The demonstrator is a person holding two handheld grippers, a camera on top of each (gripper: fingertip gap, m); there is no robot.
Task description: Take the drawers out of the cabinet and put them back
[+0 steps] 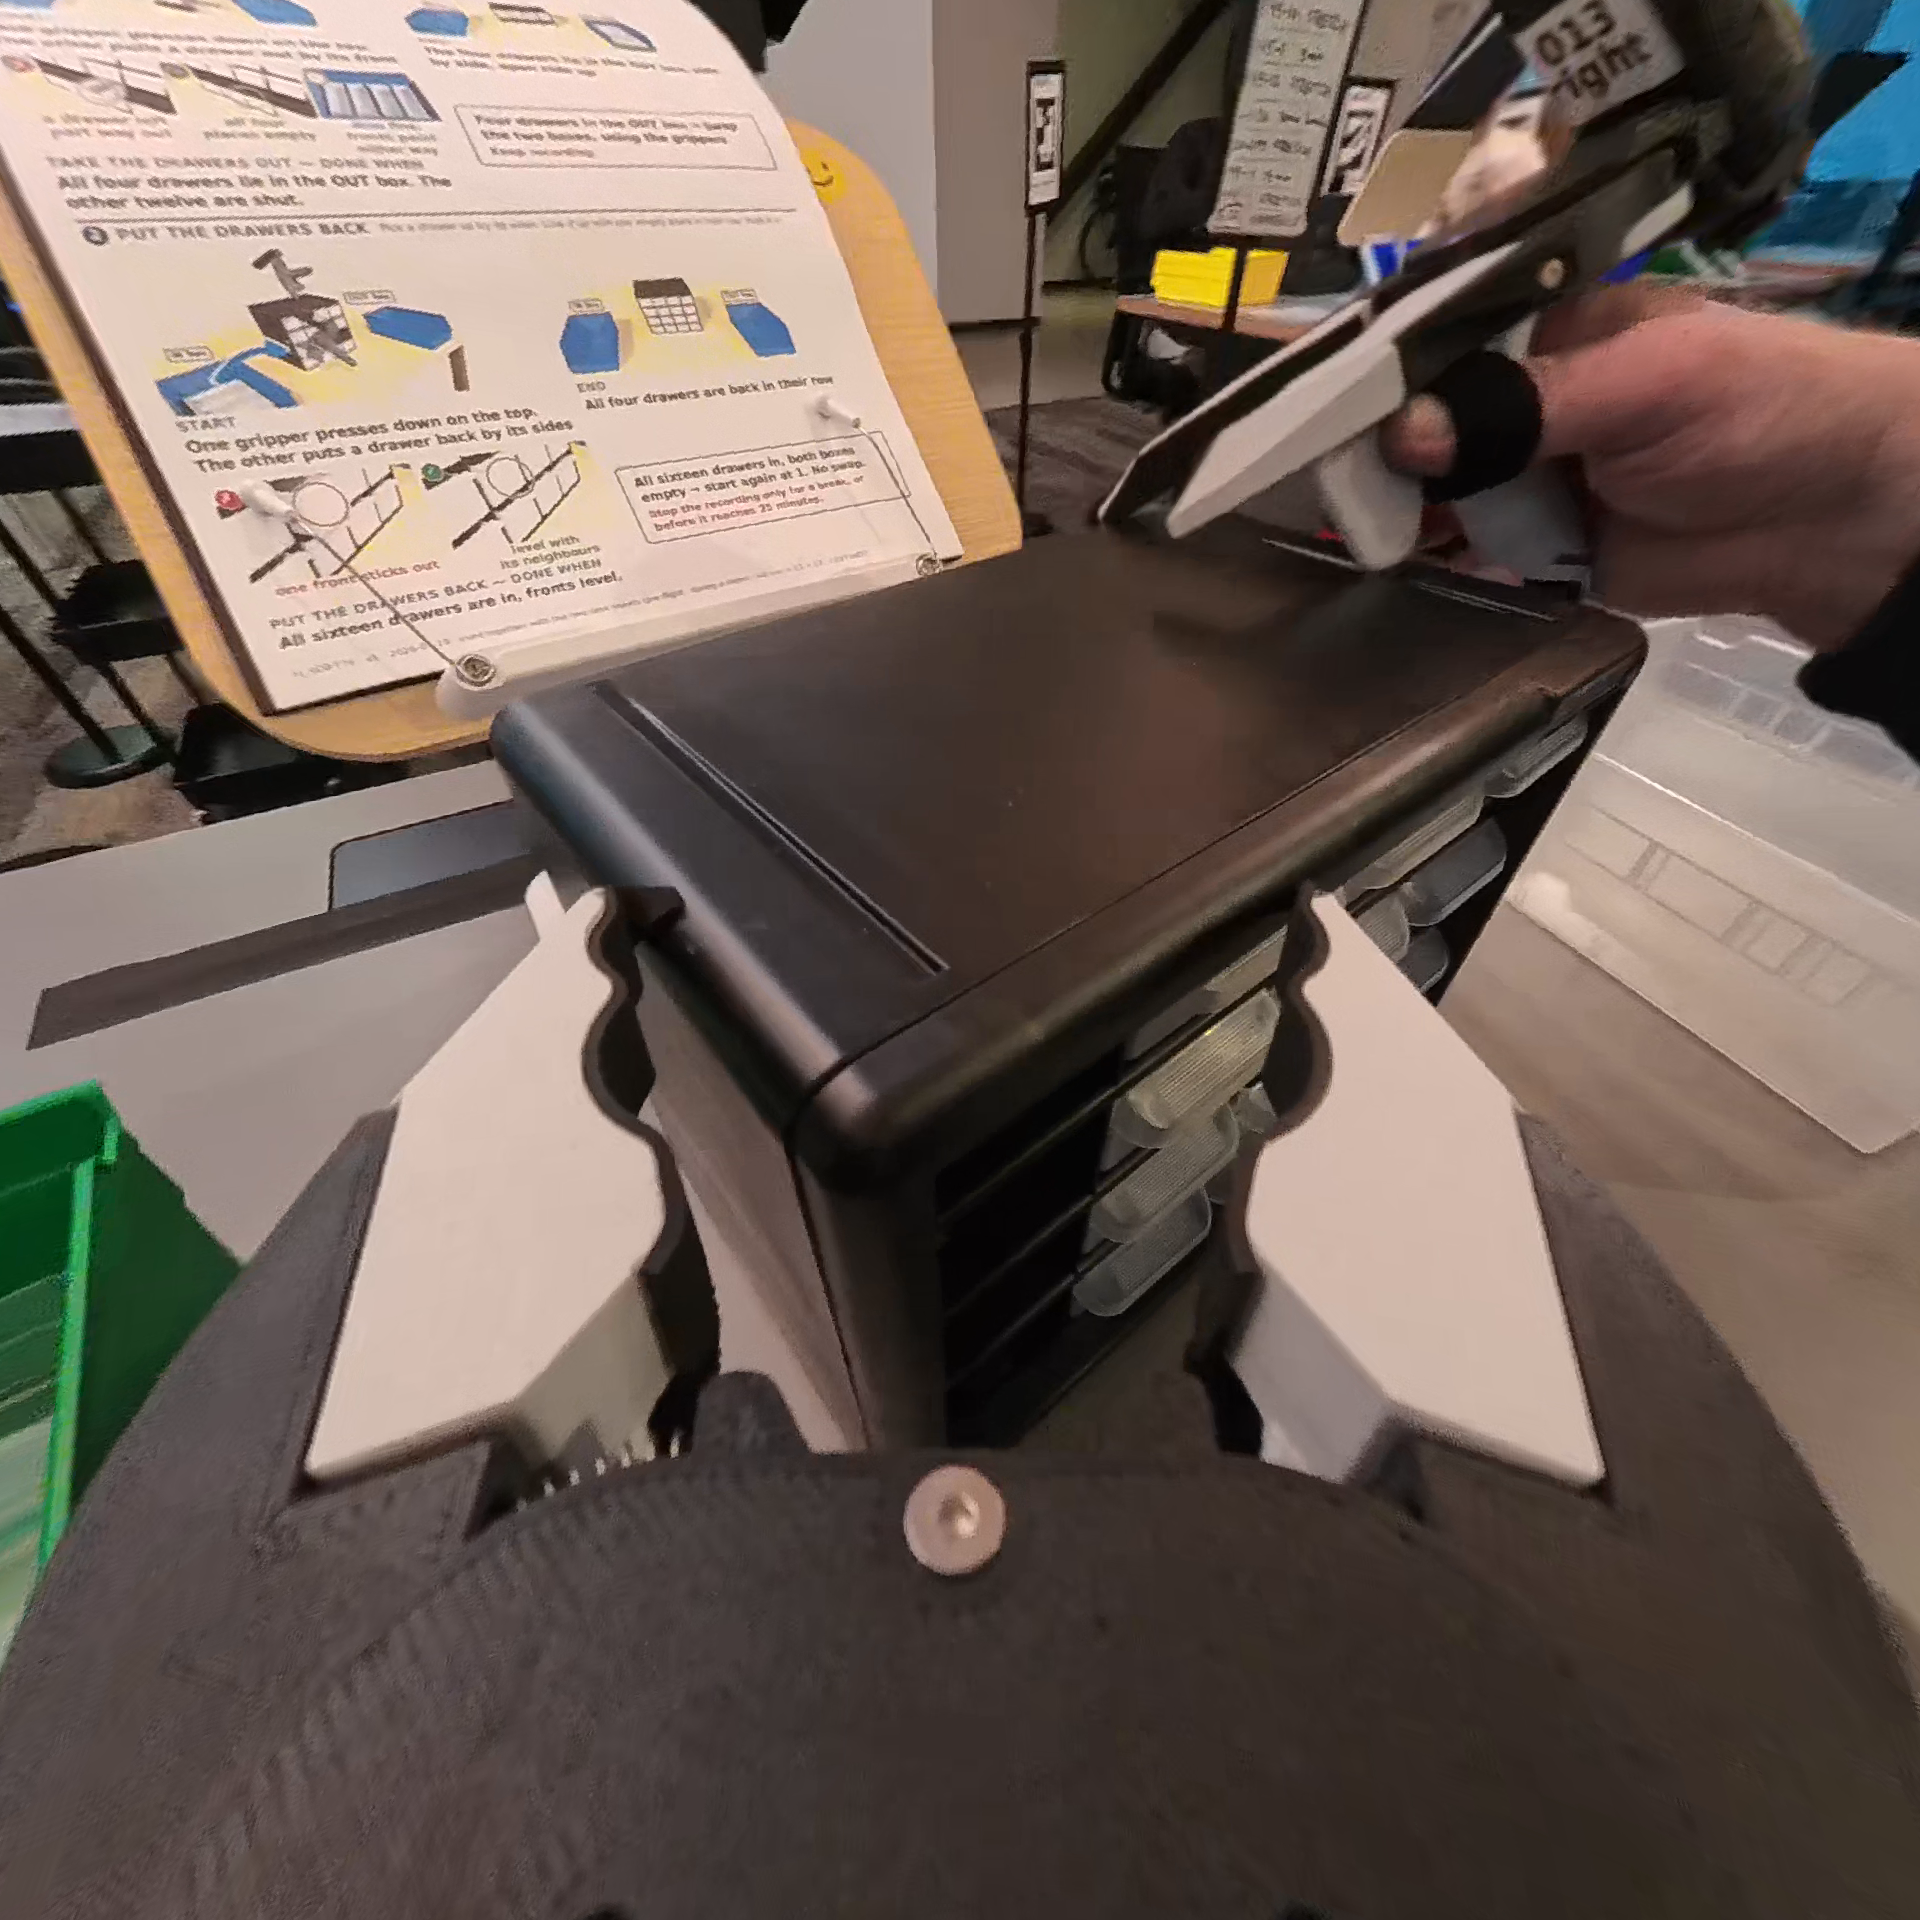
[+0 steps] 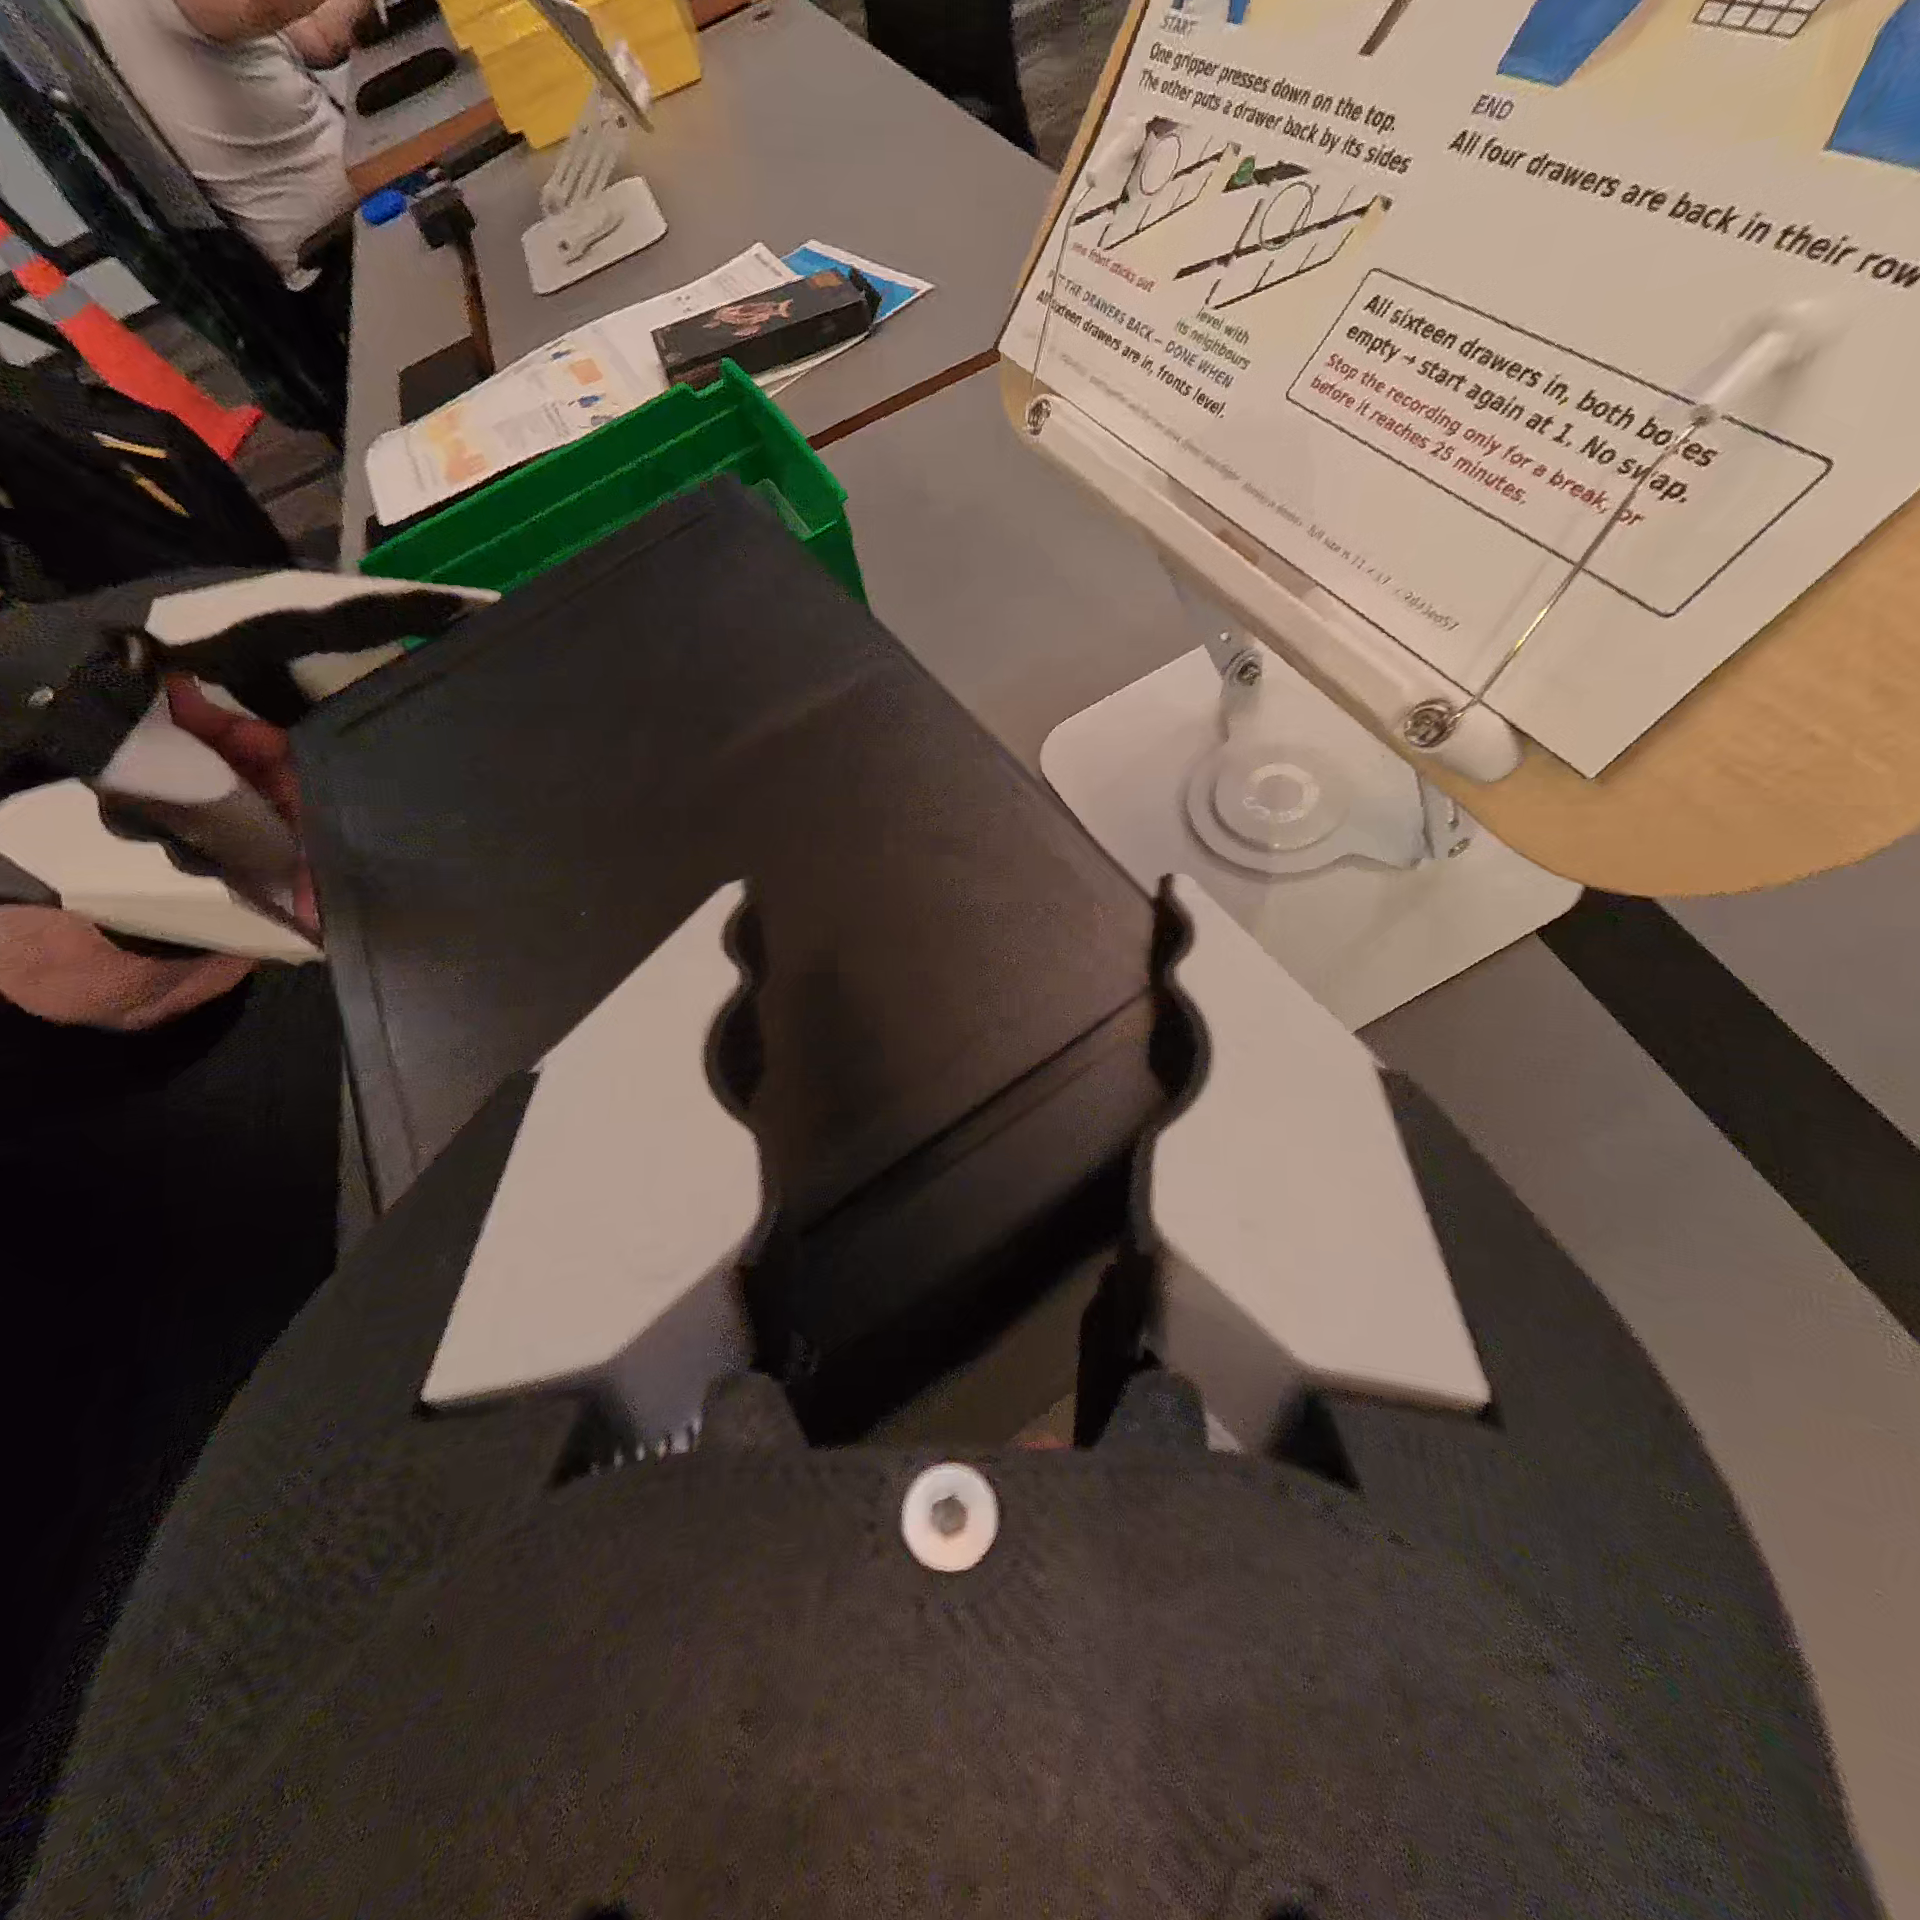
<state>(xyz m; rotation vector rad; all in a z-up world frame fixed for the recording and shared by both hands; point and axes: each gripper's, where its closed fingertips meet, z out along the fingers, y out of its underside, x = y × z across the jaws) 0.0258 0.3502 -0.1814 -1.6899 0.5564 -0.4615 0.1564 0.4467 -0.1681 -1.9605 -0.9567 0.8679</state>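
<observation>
Cabinet [image 1: 1091, 790] on table [image 1: 208, 935]; bin [image 1: 52, 1247] left, stand [image 2: 1299, 831] prob. behind.

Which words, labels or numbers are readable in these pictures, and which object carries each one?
I leave the wording unquoted; these things carry writing.
Instruction sheet on the wooden stand: printed, legible.
White sticker on the right gripper: large, legible.
Hanging sheets behind: handwritten, blurred.
Papers on the grey table: too small.
Black cabinet: none visible.
</observation>
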